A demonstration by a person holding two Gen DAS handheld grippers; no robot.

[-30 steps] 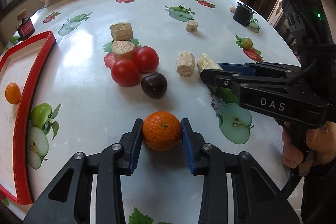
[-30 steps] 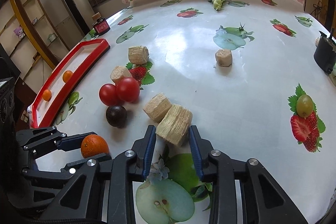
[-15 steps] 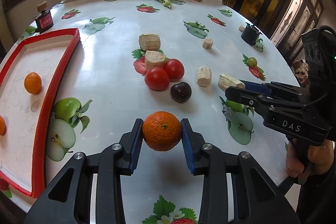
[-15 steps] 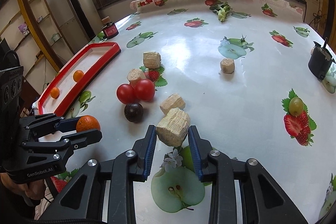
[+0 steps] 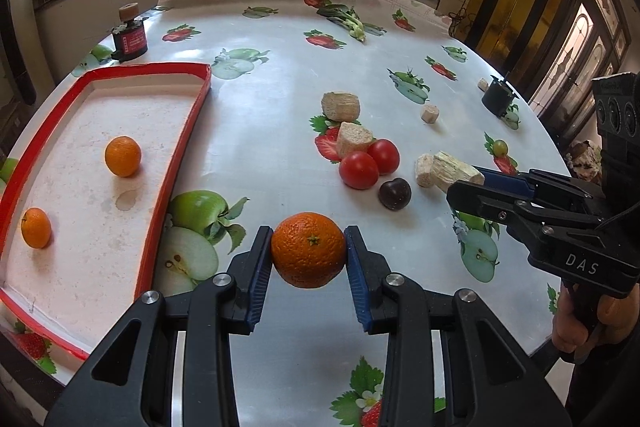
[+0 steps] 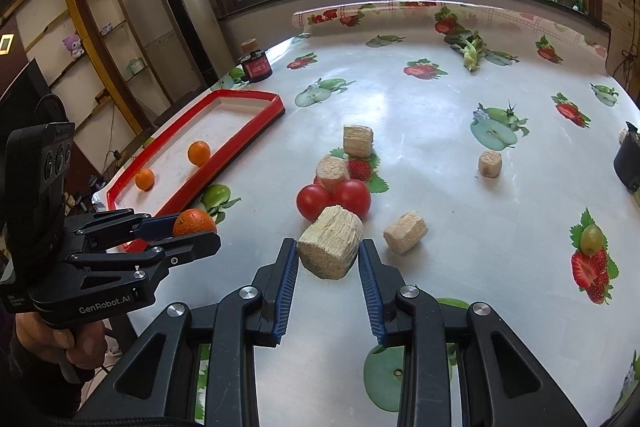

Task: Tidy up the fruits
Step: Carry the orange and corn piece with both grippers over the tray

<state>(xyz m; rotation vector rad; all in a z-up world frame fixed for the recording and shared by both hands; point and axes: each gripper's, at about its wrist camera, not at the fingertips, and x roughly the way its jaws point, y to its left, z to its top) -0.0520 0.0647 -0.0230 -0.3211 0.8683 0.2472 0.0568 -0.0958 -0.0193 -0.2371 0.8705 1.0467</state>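
My left gripper is shut on an orange and holds it above the table, right of the red tray. The tray holds two small oranges. My right gripper is shut on a tan wood-like block, lifted above the table. Two tomatoes and a dark plum lie mid-table. In the right wrist view the lifted block hides the plum. The left gripper with its orange shows in the right wrist view, near the tray.
Several tan blocks lie around the tomatoes. A black-and-red jar stands behind the tray. A black pot stands at the far right. A green vegetable lies at the back. The tablecloth carries printed fruit.
Both grippers have risen from the table with their loads. The left one has moved left toward the tray with the orange; the right one has lifted the block off the table.
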